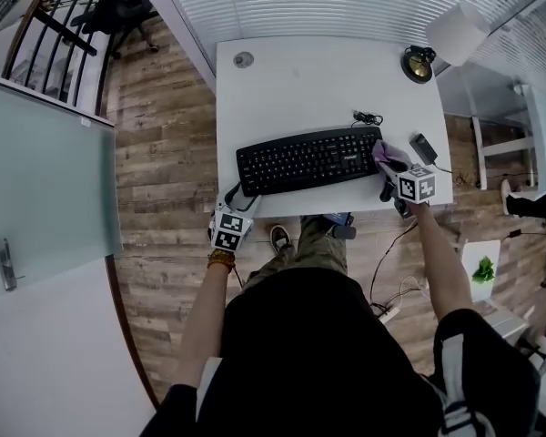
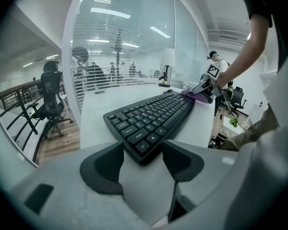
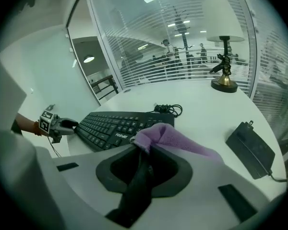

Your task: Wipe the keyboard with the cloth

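A black keyboard (image 1: 309,159) lies across the white desk (image 1: 291,89). My left gripper (image 1: 234,200) is at its near-left corner. In the left gripper view the keyboard (image 2: 151,119) has that corner wedged between the two jaws of the left gripper (image 2: 143,162). My right gripper (image 1: 389,173) is at the keyboard's right end, shut on a purple cloth (image 1: 389,153). In the right gripper view the cloth (image 3: 177,140) bulges out of the right gripper (image 3: 143,152), over the desk just right of the keyboard (image 3: 115,123).
A desk lamp (image 1: 419,62) stands at the far right corner. A black power adapter (image 1: 424,148) lies right of the cloth, and a coiled cable (image 1: 369,117) lies behind the keyboard. A glass wall runs behind the desk. An office chair (image 1: 109,7) stands far left.
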A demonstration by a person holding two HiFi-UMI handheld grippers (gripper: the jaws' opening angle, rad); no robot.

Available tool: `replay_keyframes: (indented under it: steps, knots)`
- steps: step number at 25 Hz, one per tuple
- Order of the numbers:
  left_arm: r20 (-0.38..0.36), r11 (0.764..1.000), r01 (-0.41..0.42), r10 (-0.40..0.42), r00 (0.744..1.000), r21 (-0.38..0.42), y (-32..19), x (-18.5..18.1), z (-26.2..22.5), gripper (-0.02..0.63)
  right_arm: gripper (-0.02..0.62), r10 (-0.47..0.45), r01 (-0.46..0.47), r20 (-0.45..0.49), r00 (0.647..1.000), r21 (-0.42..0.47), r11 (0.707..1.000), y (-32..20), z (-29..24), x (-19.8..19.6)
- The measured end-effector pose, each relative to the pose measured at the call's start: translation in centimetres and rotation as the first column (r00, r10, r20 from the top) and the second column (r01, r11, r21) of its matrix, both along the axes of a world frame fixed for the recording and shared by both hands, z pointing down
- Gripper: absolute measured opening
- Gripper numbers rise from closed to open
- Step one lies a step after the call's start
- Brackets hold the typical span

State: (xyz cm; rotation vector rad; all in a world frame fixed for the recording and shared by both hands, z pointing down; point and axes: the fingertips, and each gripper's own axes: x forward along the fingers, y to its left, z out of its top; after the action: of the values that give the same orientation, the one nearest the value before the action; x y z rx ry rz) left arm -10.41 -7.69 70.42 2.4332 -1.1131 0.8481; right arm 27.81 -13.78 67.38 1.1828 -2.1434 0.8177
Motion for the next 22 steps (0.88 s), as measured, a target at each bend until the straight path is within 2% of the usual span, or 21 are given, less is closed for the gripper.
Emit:
replay_keyframes:
  steps: [3,6,12,17,22]
  knots:
    - [-0.002,1.0,-0.001,0.001,1.0,0.0,0.0,0.0,0.0,0.253,0.052,0.001,-0.001,-0.012,1.0,0.012,1.0,-0.2,0.5,-0.8]
    - [0.002,1.0,-0.003,0.003,1.0,0.004,0.0,0.0,0.0,0.253,0.052,-0.001,0.001,0.017,1.0,-0.002,1.0,0.0,0.6,-1.3]
    - [0.004,1.0,-0.002,0.002,1.0,0.006,0.0,0.0,0.4,0.253,0.051,-0.085,0.086,0.025,0.996,-0.053,0.995,0.1,0.7,-2.9]
    - [0.006,1.0,-0.004,0.004,1.0,0.008,0.1,0.0,0.4,0.253,0.049,-0.148,0.152,0.06,0.987,-0.073,0.986,0.6,0.8,-5.7]
    - [0.007,1.0,-0.002,0.002,1.0,0.015,0.0,0.0,0.3,0.253,0.049,-0.145,0.15,0.071,0.987,-0.073,0.986,0.5,0.9,-6.6]
